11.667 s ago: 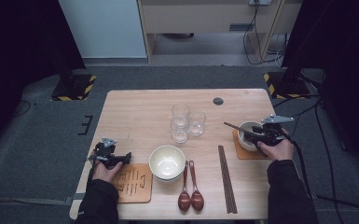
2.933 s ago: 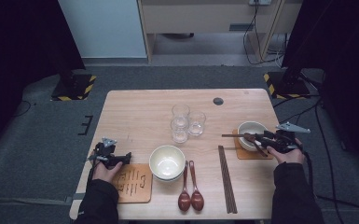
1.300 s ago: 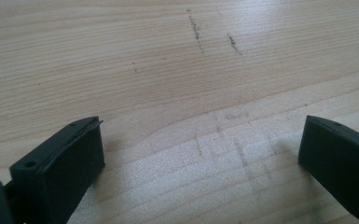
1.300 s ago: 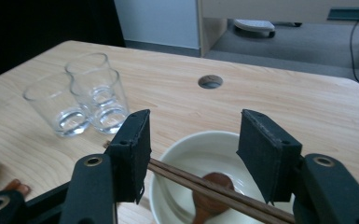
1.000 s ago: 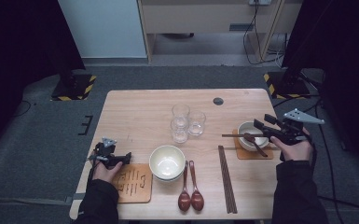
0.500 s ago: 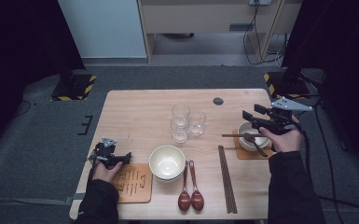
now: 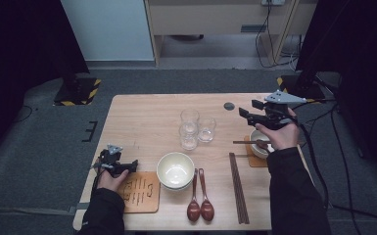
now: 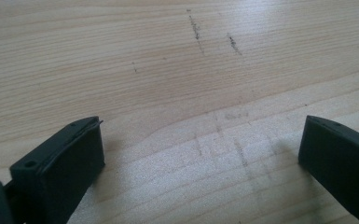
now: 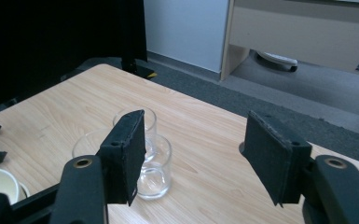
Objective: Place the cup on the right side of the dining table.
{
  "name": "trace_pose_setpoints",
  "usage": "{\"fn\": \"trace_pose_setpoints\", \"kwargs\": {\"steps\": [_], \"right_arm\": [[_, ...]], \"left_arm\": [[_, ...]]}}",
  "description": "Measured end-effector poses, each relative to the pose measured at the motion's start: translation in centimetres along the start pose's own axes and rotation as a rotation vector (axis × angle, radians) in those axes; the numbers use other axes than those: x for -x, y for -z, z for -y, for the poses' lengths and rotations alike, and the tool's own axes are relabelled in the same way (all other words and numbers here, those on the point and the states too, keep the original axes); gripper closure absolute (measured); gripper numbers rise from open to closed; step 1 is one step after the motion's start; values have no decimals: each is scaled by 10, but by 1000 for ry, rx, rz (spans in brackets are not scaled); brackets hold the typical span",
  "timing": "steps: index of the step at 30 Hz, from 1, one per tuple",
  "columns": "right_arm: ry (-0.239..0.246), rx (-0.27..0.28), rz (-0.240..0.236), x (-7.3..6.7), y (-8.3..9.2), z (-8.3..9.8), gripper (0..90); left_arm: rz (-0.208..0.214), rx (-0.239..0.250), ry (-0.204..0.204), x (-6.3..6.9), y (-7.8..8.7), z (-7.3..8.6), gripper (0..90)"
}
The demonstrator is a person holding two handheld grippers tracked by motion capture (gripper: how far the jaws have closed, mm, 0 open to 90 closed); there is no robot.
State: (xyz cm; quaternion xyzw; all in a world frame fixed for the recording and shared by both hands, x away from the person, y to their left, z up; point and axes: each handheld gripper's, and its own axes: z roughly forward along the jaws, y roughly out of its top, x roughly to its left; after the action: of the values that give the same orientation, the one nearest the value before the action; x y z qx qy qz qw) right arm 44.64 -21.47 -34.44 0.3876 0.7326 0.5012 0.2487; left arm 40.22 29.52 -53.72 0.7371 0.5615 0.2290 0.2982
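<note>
Now right claw (image 7: 247, 112) risen off bowl (image 7: 257, 146), opening.

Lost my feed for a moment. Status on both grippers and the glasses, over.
Right gripper open, empty, raised, aimed at the three glasses. Left gripper open, empty, low over bare table. Nothing between right gripper and glasses.

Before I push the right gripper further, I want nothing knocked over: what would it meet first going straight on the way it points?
Probably the glasses: the right gripper, jaws open and empty, points at that cluster on the table, nothing in between. Its height over them is unclear; it might pass over.
</note>
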Motion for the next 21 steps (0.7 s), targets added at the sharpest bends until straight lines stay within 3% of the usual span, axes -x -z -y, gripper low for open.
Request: {"fn": "trace_pose_setpoints", "kwargs": {"steps": [16, 21], "right_arm": [[54, -47, -17, -24, -46, -9, 382], [50, -59, -22, -28, -61, -13, 382]], "left_arm": [[0, 0, 0, 0, 0, 0, 0], [0, 0, 0, 0, 0, 0, 0]]}}
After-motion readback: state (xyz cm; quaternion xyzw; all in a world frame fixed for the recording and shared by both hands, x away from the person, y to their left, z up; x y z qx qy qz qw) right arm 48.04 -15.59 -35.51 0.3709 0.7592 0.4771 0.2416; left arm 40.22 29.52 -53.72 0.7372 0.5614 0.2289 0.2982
